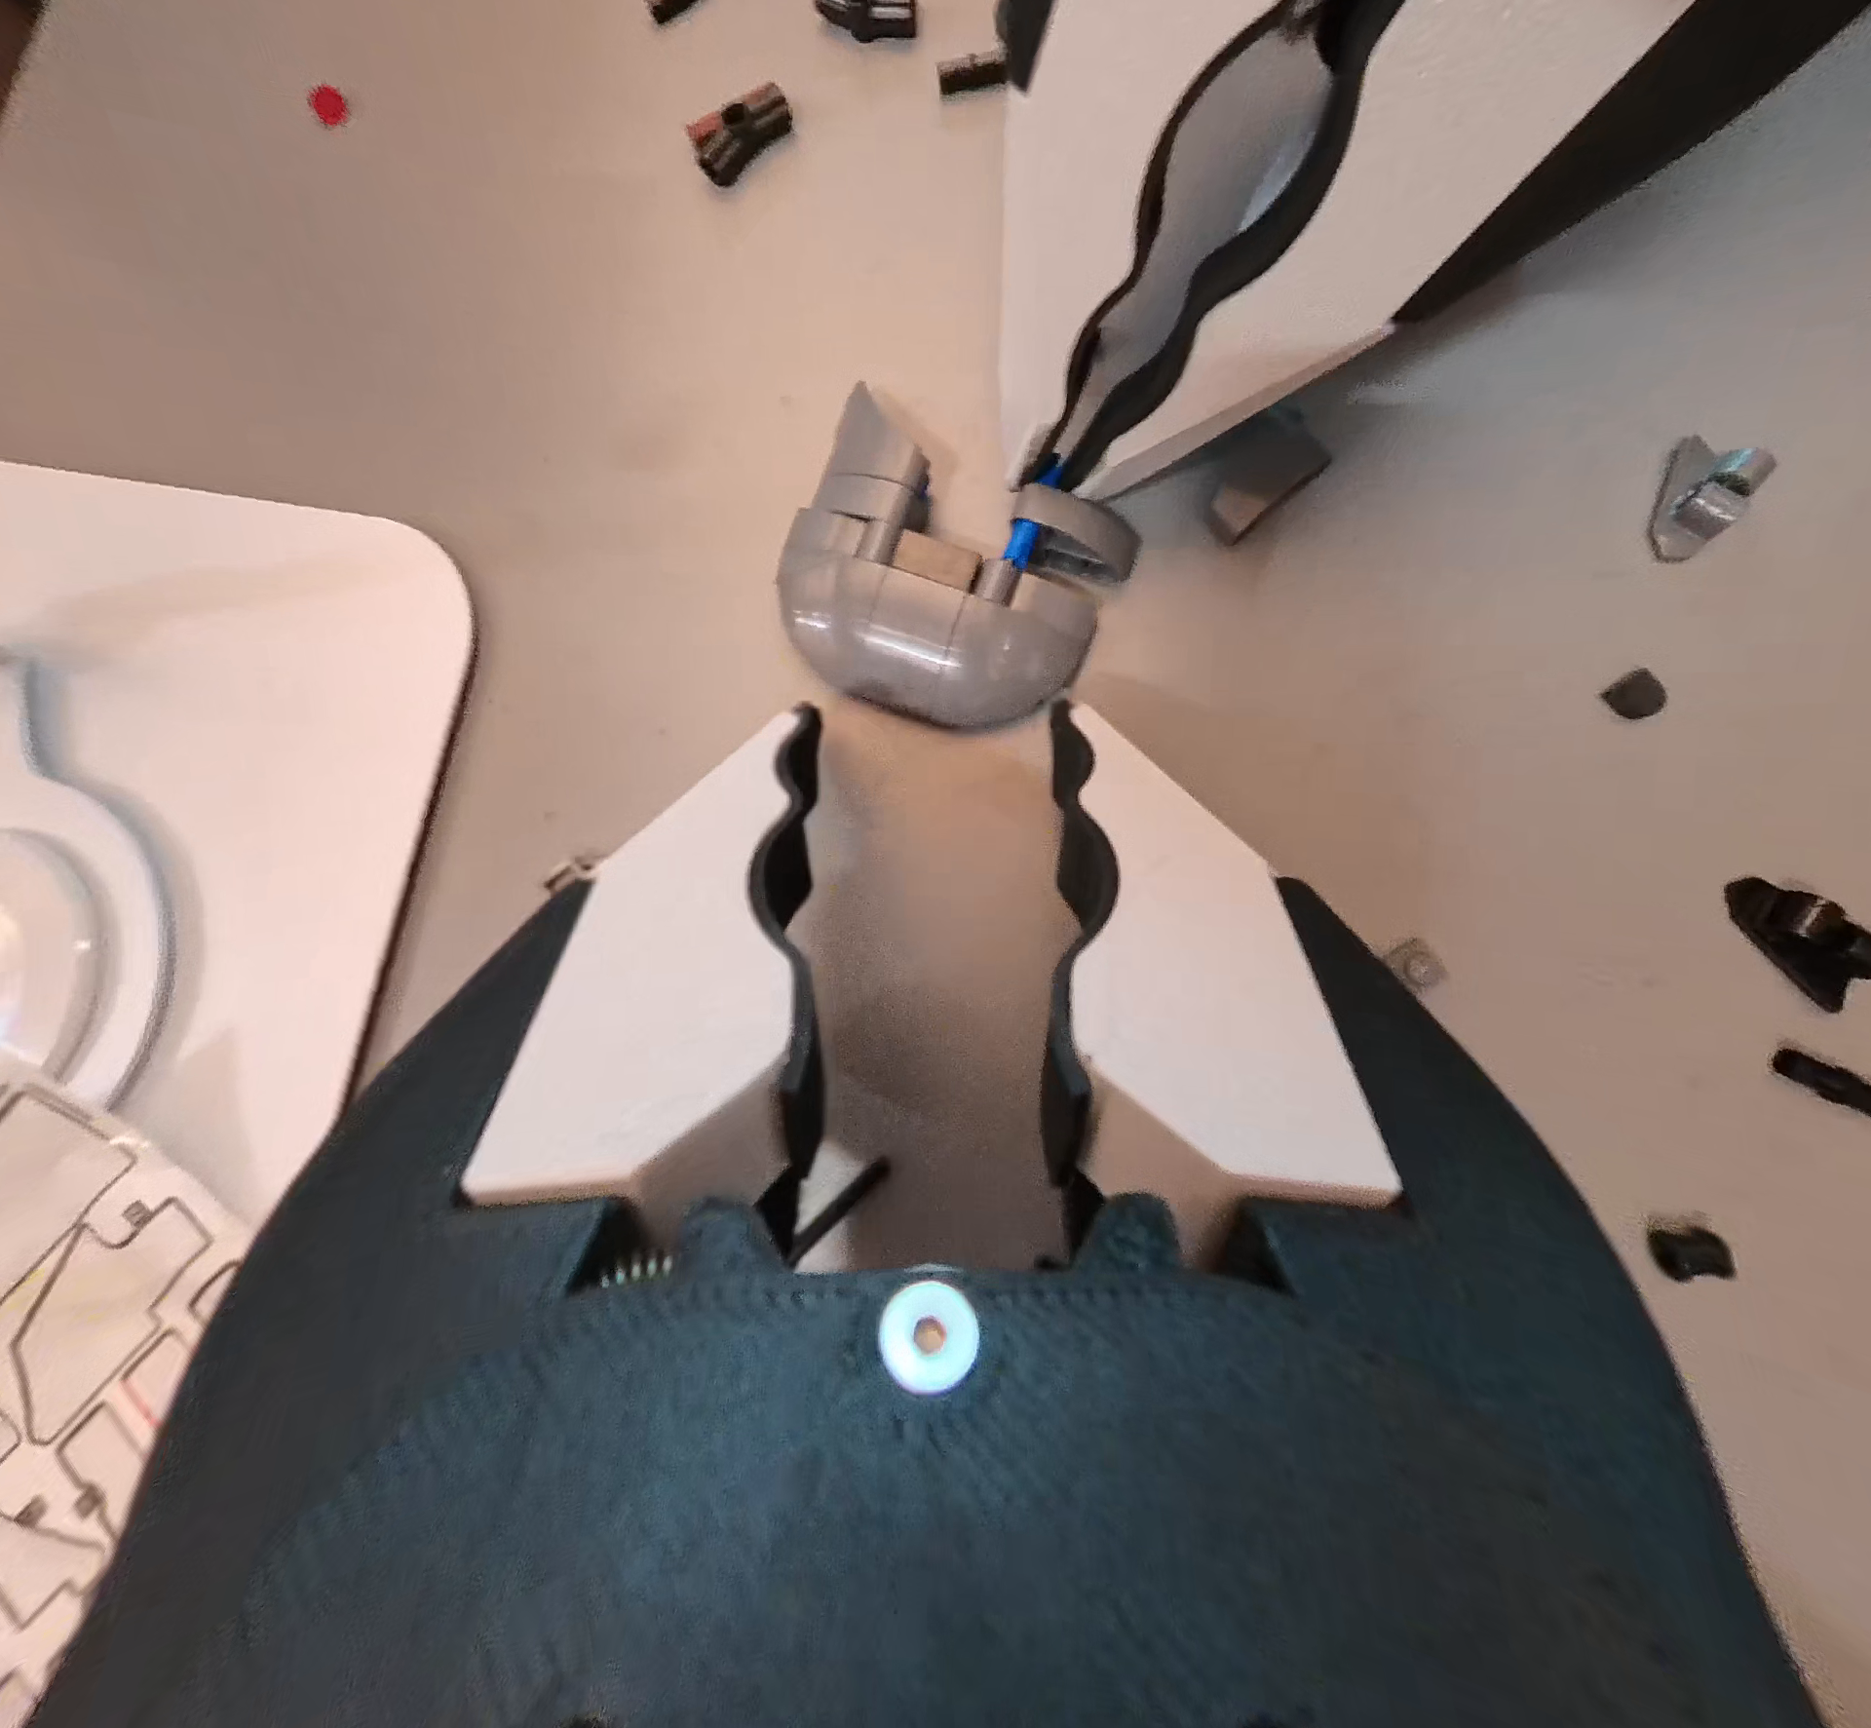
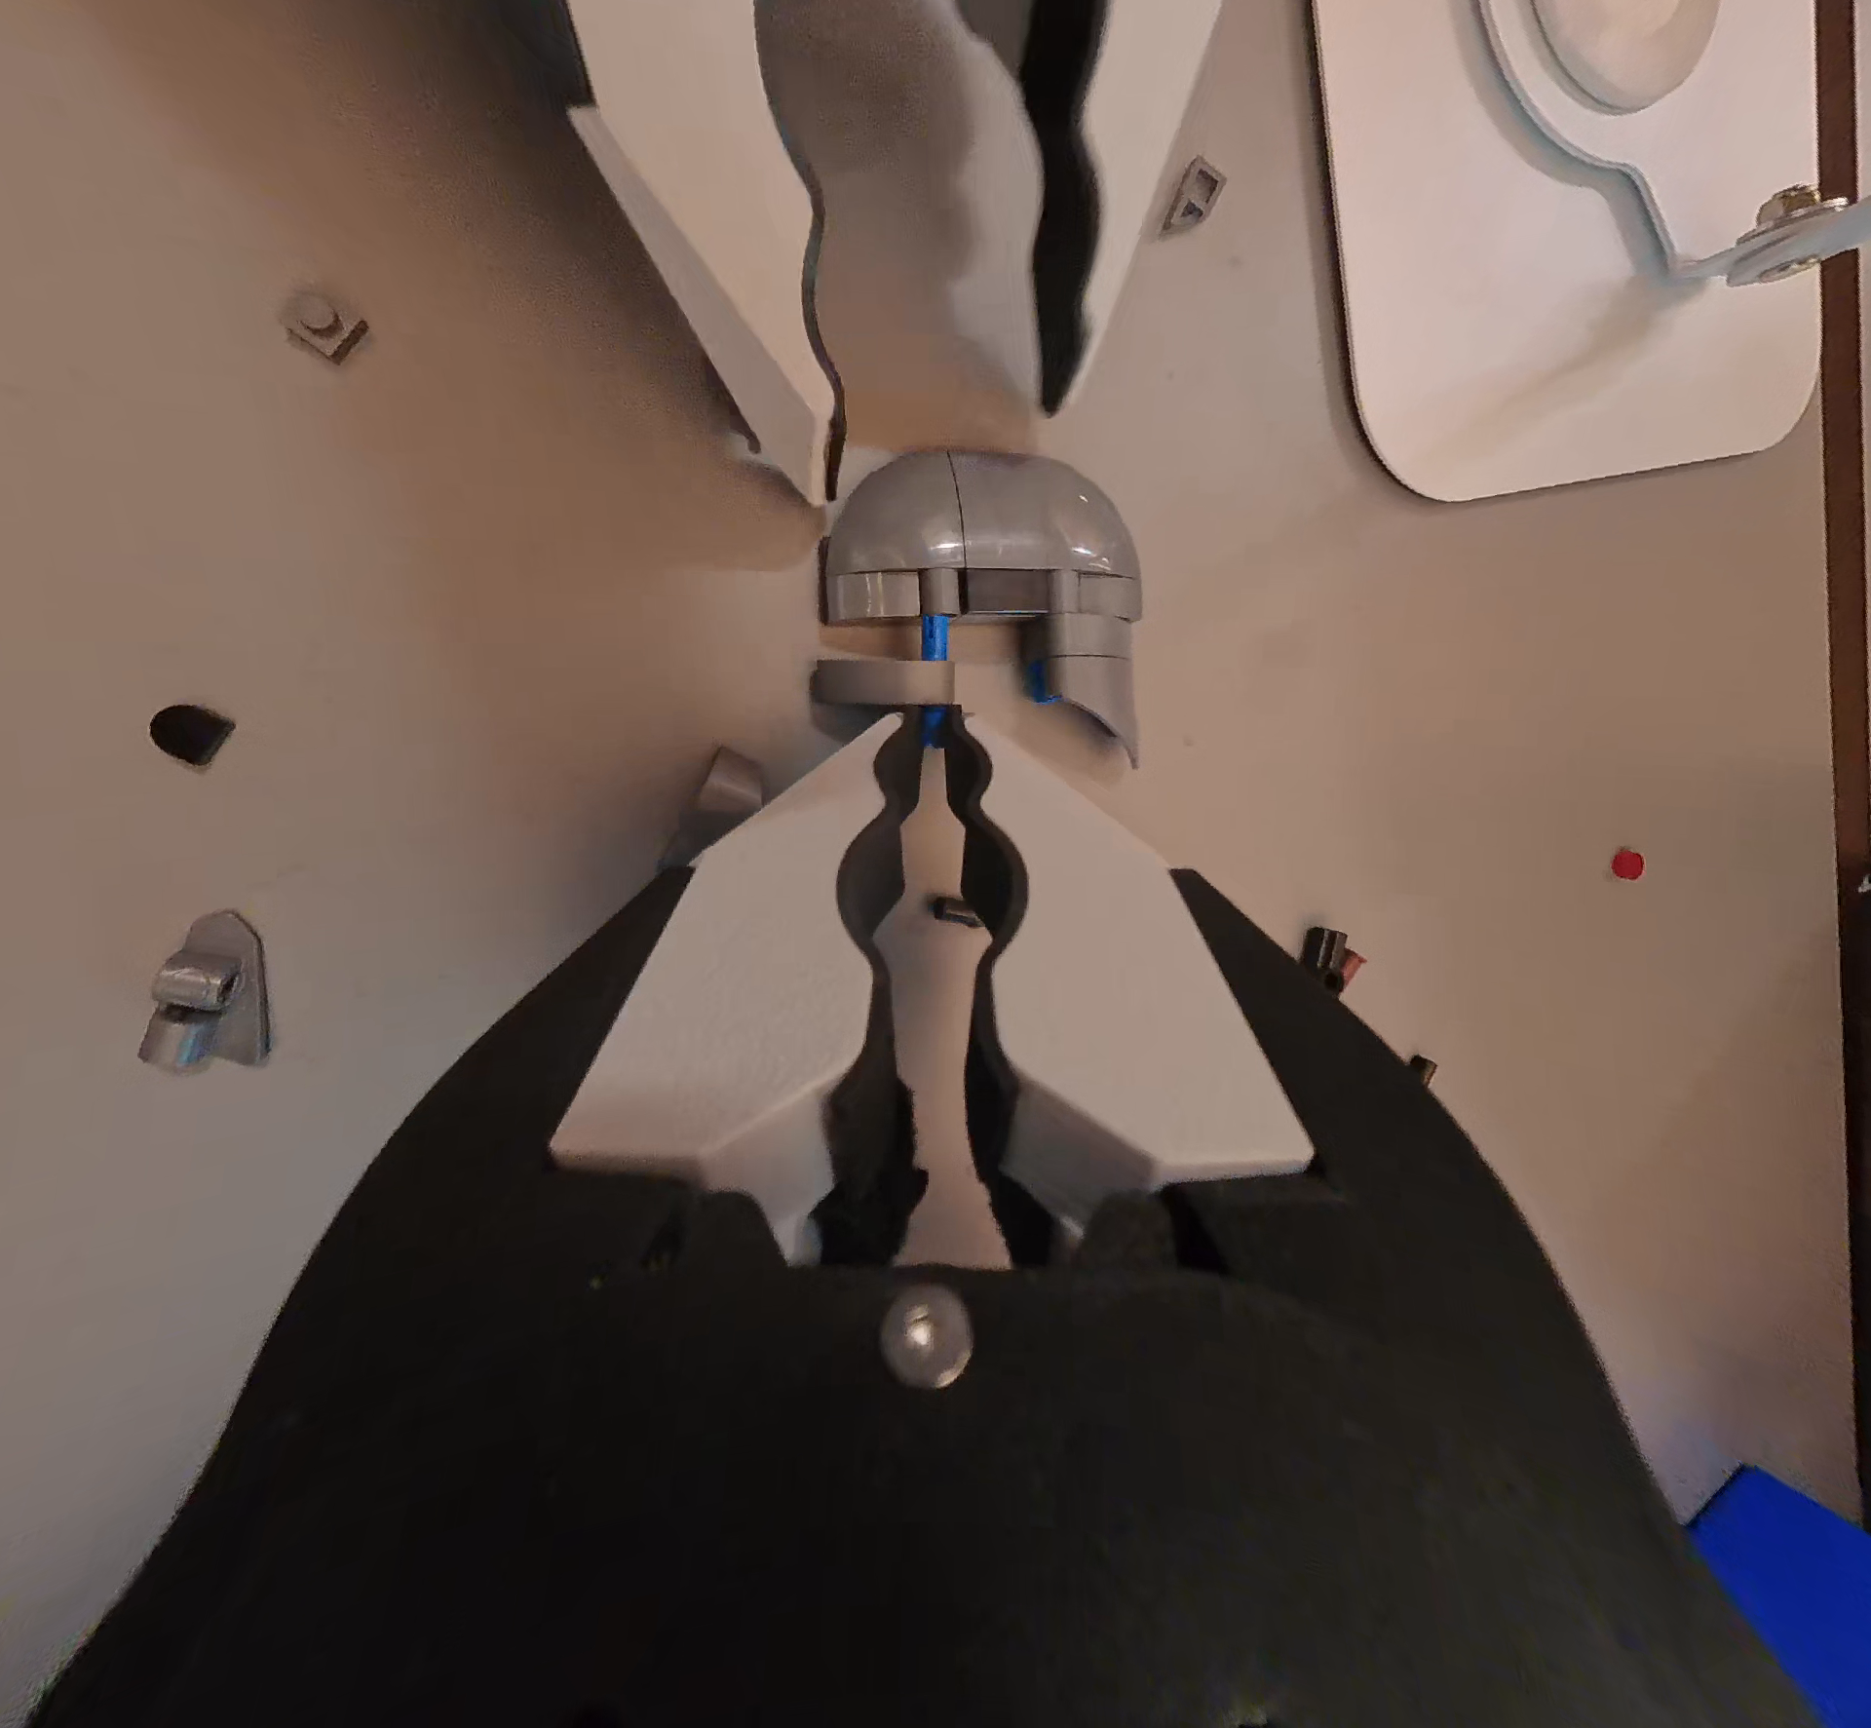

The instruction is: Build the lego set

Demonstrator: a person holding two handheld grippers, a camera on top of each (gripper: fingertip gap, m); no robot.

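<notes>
Helmet sits boxed in between both grippers: left fingers spread just short of it, right fingers pinched at its blue pin. Bare counter left; loose black pieces beyond.

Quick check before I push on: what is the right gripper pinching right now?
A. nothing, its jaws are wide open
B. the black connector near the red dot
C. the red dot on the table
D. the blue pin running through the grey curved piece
D: the right gripper has its tips closed on the blue pin, which passes through the curved piece toward the grey dome.
</notes>
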